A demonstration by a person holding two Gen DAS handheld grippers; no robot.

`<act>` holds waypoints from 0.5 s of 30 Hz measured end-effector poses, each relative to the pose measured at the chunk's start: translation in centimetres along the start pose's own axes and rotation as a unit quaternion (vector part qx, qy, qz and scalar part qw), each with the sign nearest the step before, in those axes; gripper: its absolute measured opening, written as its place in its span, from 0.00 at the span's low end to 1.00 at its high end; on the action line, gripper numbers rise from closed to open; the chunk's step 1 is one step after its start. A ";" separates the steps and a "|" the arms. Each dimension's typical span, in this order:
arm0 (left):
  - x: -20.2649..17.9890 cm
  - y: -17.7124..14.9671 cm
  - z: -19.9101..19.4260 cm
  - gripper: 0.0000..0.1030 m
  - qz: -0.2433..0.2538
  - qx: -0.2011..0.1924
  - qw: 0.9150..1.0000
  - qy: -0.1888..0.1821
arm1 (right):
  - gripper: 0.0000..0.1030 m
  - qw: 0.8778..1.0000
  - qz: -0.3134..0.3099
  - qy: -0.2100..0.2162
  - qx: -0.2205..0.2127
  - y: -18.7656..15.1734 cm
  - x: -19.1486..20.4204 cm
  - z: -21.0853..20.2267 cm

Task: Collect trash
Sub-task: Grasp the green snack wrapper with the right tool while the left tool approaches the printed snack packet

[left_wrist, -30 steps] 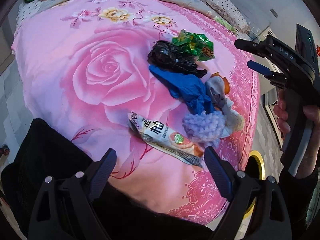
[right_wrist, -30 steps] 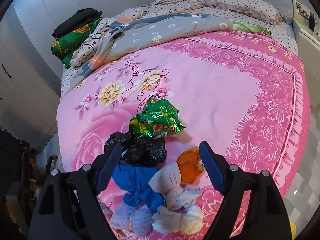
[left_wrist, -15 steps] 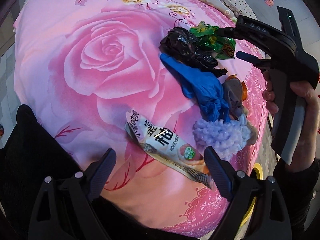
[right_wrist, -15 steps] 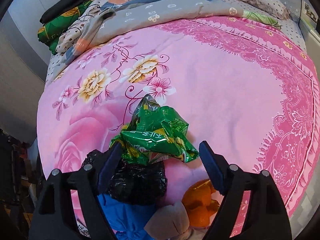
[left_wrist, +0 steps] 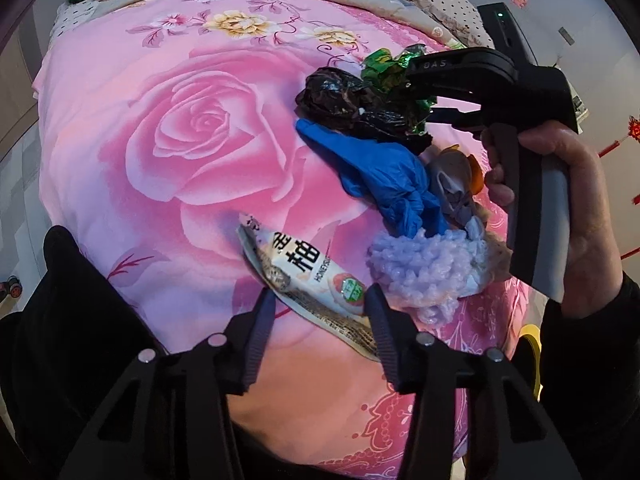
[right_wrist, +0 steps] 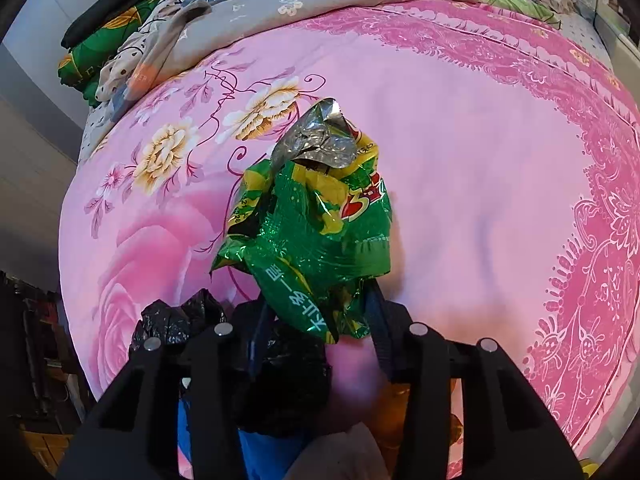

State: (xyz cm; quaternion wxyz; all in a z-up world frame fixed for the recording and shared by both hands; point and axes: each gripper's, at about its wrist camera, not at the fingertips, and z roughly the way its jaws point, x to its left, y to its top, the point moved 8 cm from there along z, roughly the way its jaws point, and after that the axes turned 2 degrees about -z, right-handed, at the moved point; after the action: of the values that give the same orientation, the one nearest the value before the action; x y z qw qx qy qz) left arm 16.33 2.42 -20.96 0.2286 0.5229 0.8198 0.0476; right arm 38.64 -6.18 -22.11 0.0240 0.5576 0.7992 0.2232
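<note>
A pile of trash lies on the pink rose bedspread (left_wrist: 168, 184). My left gripper (left_wrist: 320, 300) hangs low over a white snack wrapper (left_wrist: 304, 272). Its jaws are closing, and the wrapper lies flat between the fingers, slanting under the right one. My right gripper (right_wrist: 318, 308) is closing too, and its fingers pinch a crumpled green foil wrapper (right_wrist: 316, 220) that bunches up above them. In the left wrist view a hand (left_wrist: 580, 216) holds the right gripper (left_wrist: 404, 92) with its tips in the green wrapper (left_wrist: 384, 68).
Between the two wrappers lie a black bag (left_wrist: 336, 96), a blue bag (left_wrist: 380, 168), a grey knotted bag (left_wrist: 452, 176) and a lilac bag (left_wrist: 424, 272). A yellow-rimmed bin (left_wrist: 534, 356) stands beside the bed. Folded quilts (right_wrist: 320, 4) line the far side.
Both pairs of jaws have narrowed a lot. The right gripper came down onto the green wrapper, which now stands crumpled between its fingers. The left gripper moved closer over the white wrapper.
</note>
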 end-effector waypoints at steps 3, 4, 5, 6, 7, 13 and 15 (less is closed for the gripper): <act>0.4 0.1 0.3 0.34 -0.017 0.006 1.000 -0.012 | 0.35 1.000 -0.001 0.006 0.000 -0.1 0.3 -0.1; 0.5 0.2 0.2 0.31 -0.019 0.004 1.000 -0.014 | 0.34 1.000 -0.004 0.004 -0.001 -0.1 0.3 -0.1; 0.5 0.3 0.2 0.27 -0.019 0.001 1.000 -0.016 | 0.33 1.000 -0.006 0.002 -0.002 -0.1 0.4 -0.2; 0.4 0.3 0.2 0.23 -0.017 -0.001 1.000 -0.018 | 0.32 1.000 -0.006 0.000 -0.004 -0.1 0.4 -0.2; 0.4 0.3 0.2 0.22 -0.016 -0.002 1.000 -0.020 | 0.31 1.000 -0.005 -0.001 -0.006 -0.1 0.4 -0.3; 0.3 0.2 0.0 0.05 -0.012 -0.001 0.999 -0.035 | 0.28 1.000 -0.010 0.003 -0.028 0.0 0.9 -1.9; 0.4 0.2 0.0 0.04 -0.015 0.001 0.999 -0.039 | 0.27 0.999 -0.013 0.004 -0.038 0.2 1.0 -2.8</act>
State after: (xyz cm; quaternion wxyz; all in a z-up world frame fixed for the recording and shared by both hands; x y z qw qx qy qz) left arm 16.40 2.83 -21.04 0.2606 0.5119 0.8183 0.0223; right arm 37.62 -6.11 -19.33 0.0444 0.5450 0.7973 0.2555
